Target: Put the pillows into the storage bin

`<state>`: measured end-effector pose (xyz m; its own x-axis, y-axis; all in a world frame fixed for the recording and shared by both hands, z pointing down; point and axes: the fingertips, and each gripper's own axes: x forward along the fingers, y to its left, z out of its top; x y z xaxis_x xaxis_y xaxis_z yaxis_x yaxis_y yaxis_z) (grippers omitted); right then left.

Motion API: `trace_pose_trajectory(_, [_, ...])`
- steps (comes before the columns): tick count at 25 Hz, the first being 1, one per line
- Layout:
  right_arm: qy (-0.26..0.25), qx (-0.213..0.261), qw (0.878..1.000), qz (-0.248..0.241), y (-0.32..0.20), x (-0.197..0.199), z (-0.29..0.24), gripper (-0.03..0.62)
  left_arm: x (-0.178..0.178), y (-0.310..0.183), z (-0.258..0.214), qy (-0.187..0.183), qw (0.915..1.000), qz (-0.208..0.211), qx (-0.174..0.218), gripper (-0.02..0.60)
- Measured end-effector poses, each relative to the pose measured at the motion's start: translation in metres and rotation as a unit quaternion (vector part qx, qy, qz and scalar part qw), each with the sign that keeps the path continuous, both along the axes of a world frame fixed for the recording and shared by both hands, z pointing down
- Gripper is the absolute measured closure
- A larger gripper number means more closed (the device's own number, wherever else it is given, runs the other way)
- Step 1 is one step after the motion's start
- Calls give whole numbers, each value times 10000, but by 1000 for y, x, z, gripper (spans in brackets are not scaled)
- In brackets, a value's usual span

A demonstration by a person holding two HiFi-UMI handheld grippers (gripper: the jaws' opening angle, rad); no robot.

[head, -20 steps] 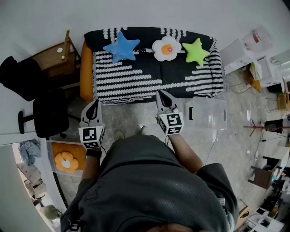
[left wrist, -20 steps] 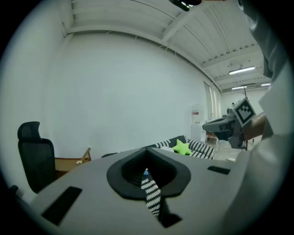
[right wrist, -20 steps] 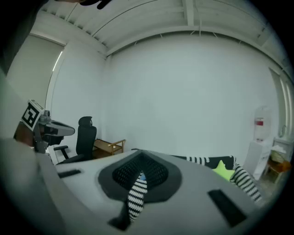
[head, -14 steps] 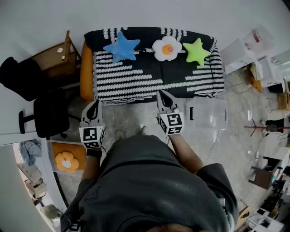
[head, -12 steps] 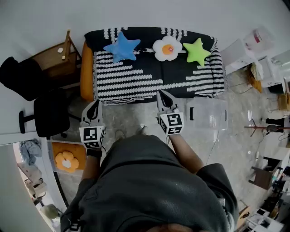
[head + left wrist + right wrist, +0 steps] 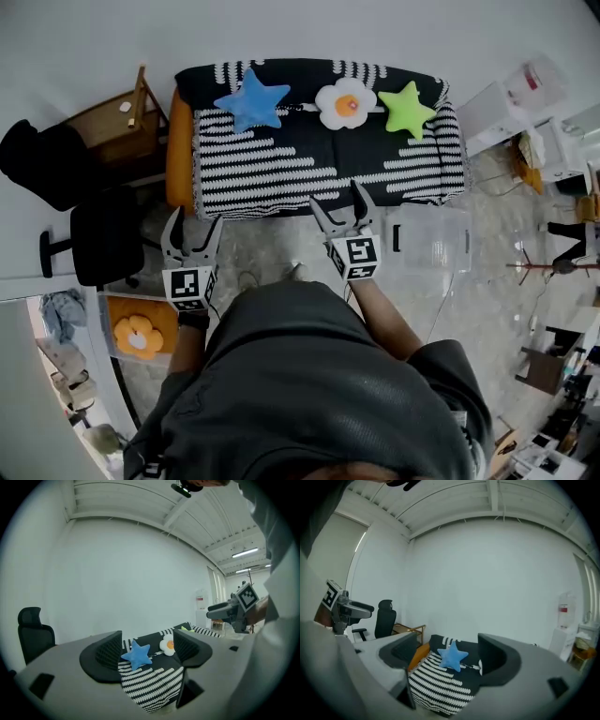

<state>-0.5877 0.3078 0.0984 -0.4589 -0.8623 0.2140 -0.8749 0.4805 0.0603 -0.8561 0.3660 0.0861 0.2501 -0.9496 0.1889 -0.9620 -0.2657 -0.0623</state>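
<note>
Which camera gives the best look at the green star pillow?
The head view: the green star pillow shows whole on the sofa. The left gripper view catches only a sliver; the right gripper view shows none.

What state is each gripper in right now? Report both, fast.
Left gripper: open, nothing between its jaws.
Right gripper: open, nothing between its jaws.

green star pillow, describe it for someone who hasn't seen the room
Find the black-and-white striped sofa. Three pillows line its back; the green star pillow sits at the right end, beside the white flower pillow. It is the only green one; the other star is blue.
</note>
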Motion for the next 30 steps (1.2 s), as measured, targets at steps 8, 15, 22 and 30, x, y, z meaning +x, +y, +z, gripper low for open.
trace_pose_trajectory(8, [30,31,10000,-85,8,5,7,198,6,3,8,-55,9999,-31,-123,242])
trace_pose_trajectory(15, [83,-261,9995,-142,8,29,20,198,26,-2,9,-144,9997,-108,-142,243])
trace_pose_trajectory(22, [-39,-68,9996,-282,-4,62,17,198,55,-7,11,-189,9993,-284,-129,244])
trace_pose_trajectory(30, [-73,-210,9987,-460,-9,83,32,198,78,-9,10,-255,9987,-417,-108,244])
